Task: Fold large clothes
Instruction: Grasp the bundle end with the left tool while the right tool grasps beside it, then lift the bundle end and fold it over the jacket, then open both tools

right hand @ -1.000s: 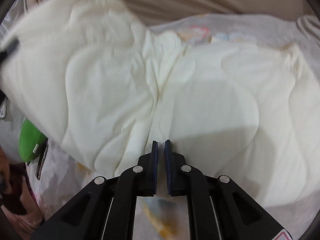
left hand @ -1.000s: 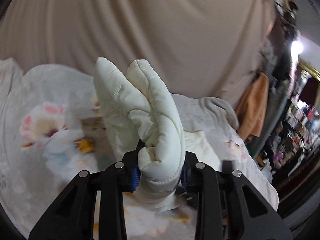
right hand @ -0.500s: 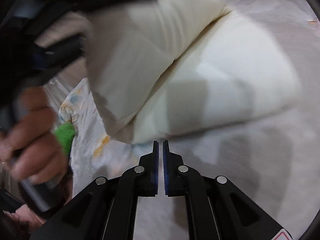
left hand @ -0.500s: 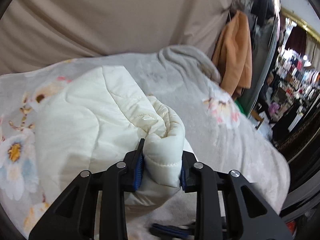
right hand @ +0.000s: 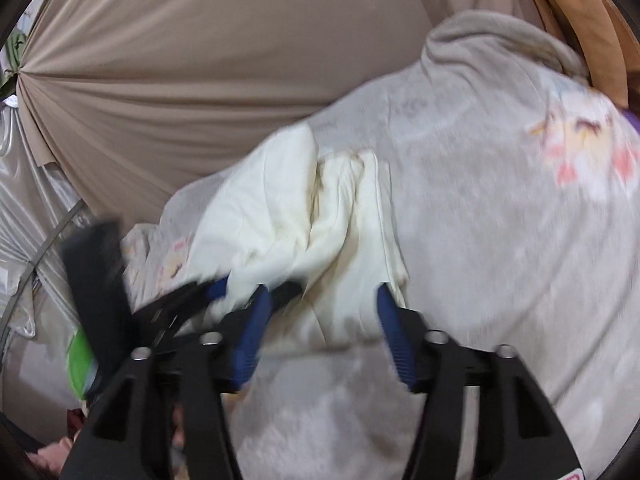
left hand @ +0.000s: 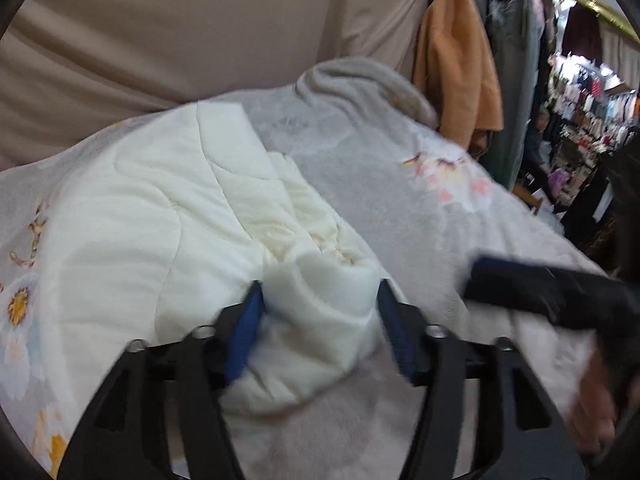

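- Lying folded on the bed (left hand: pixel 460 240), the white jacket (left hand: pixel 132 232) looks nearly done.
- Left claw (left hand: pixel 320 332) wide, straddling its bunched edge.
- Right claw (right hand: pixel 320 324) wide at 6 o'clock; tidying remains.

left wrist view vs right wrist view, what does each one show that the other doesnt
Only the left wrist view shows the clothing stalls off to the right and a yellow-centred flower print. Only the right wrist view shows the pleated beige drape gathered to a knot and a green object. Both show the cream padded jacket on the floral blanket, with both hand-held grippers open around its edge.
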Available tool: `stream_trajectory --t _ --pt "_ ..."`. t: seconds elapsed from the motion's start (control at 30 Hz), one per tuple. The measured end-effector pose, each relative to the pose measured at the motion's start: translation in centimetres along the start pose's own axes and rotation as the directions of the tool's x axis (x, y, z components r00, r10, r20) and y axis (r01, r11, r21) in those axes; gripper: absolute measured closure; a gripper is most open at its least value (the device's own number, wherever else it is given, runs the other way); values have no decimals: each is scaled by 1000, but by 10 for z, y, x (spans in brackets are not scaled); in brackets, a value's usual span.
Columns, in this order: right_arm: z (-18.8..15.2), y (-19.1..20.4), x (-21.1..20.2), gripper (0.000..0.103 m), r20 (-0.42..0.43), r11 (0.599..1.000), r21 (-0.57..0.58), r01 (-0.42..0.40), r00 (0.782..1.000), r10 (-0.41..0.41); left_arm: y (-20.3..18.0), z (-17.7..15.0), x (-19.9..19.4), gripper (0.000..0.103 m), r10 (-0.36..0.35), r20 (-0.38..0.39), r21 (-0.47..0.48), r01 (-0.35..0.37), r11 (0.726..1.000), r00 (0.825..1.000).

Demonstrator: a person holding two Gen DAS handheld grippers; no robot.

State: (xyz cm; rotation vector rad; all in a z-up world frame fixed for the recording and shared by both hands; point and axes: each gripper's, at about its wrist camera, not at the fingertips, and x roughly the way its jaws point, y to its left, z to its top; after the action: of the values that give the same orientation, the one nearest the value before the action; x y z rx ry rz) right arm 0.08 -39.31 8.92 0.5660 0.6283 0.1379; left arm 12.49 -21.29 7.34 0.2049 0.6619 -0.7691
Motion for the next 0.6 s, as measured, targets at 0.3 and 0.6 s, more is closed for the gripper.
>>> stream_trajectory --t 0.3,0.6 --pt "45 41 64 26 -91 995 -78 -69 994 62 65 -58 -61 11 240 -47 -54 -243 969 970" --pt "43 62 52 89 -14 976 -203 -76 997 75 109 -69 -29 33 313 -138 -128 -330 935 940"
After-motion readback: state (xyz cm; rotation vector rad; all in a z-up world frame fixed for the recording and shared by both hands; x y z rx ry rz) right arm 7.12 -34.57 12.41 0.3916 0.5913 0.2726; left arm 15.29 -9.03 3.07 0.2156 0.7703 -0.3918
